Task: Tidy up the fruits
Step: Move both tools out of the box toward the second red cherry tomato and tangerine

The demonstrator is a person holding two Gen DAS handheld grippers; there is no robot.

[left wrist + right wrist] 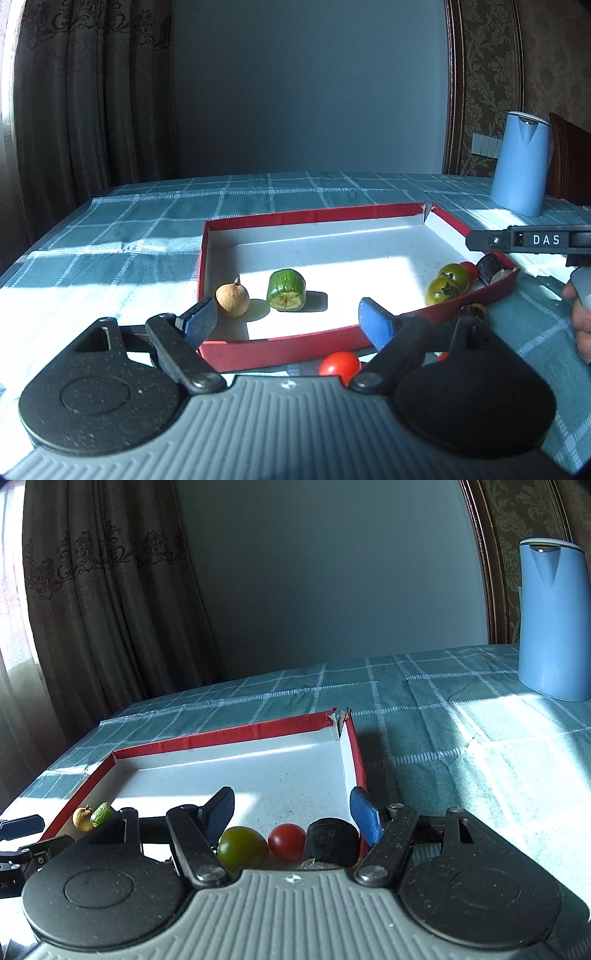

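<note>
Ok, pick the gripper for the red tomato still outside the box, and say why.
Left. The red tomato lies on the tablecloth right under the open left gripper, outside the box. The right gripper hovers over the box's far corner.

The left gripper has blue bumpy fingers, black arms with shiny screws, two round black discs and a grey ribbed base. The right gripper looks the same. White letters say "DAS" on its side.
</note>
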